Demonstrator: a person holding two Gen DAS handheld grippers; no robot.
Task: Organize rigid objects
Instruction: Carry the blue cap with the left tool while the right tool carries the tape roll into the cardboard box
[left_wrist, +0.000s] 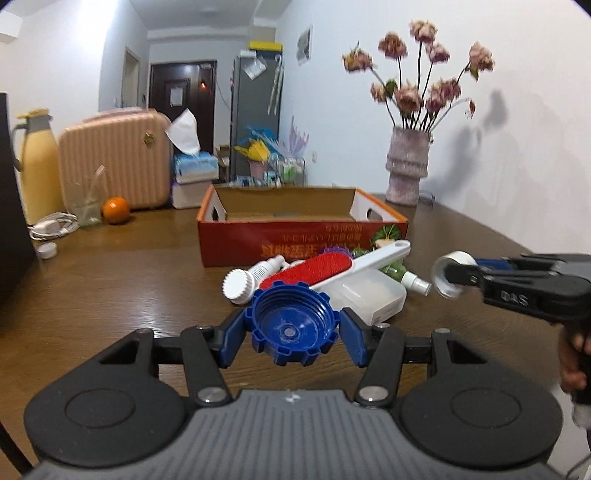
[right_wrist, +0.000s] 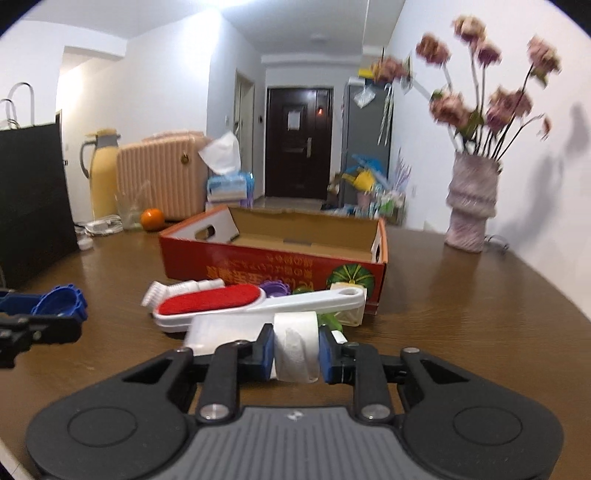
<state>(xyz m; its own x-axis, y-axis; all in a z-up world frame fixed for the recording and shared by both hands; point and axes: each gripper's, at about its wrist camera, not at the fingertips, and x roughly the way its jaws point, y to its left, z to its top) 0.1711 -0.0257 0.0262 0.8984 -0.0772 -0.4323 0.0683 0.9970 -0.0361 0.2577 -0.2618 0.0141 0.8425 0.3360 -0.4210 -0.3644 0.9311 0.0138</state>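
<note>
While lit from the ceiling, shows a brown wood-grain surface (left_wrist: 110, 280) filling the lower half of both views, with white walls and a hallway running back to a dark door (right_wrist: 298, 142) at upper centre. Carries a red cardboard box (left_wrist: 295, 240) at mid-frame, open-topped, with cut-out handles in its white end flaps and nothing discernible inside. Stands beside a ribbed pale-pink vase (left_wrist: 408, 166) of dried pink flowers at right. Holds at the far left a yellow jug (left_wrist: 37, 166), a pink ribbed suitcase (left_wrist: 118, 158), a tissue pack (left_wrist: 194, 164), a clear glass (left_wrist: 88, 206) and an orange (left_wrist: 116, 210). Adds a black bag (right_wrist: 31, 199) at the left edge of the right wrist view.

Piled just in front of the box: a white lint brush with red pad (left_wrist: 314, 273) lying over a translucent white case (left_wrist: 369, 295), a white round-headed brush (left_wrist: 247, 280), a purple toothed cap (right_wrist: 275, 287), a small spray bottle (left_wrist: 413, 280).

Left gripper (left_wrist: 293, 332): blue fingers (left_wrist: 231, 339) clamped on a blue notched screw cap (left_wrist: 293, 328), hollow side up, lifted above the wood at lower centre.

Right gripper (right_wrist: 295, 347): fingers (right_wrist: 266, 350) pressed on a white roll of tape (right_wrist: 297, 345), held on edge, off the wood, low centre, nearer than the pile
</note>
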